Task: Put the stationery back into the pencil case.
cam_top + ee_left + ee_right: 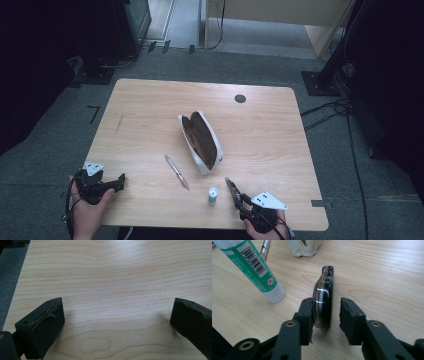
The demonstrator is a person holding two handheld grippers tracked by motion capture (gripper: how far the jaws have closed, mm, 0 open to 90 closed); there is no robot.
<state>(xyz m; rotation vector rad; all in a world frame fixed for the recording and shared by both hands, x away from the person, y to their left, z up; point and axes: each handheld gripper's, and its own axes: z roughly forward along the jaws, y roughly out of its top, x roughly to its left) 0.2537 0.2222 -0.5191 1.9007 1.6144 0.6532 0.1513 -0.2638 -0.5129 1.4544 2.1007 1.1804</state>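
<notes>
Here, right gripper (325, 315) at a tape dispenser (324, 298), one jaw touching, the other just clear.
Farther left, an upright glue stick (253, 267), then pen (177, 171) and open pencil case (201, 141) mid-table (150, 110); near left, left gripper (117, 320) spread wide, holding nothing.

Table (150, 110): light wood-grain top, smooth, satin sheen under the light. Pouch (201, 141): soft cream cloth outside, matt, with stitched seams; dark brown lining. Glue stick (249, 266): smooth white plastic tube with a glossy green printed label. Pen (177, 172): shiny metallic-looking barrel. Flat black tape dispenser (324, 300): glossy hard plastic with a clear glinting face. Right gripper (327, 315): matt black plastic, slightly rough pads. Floor (60, 150): grey carpet, coarse.
</notes>
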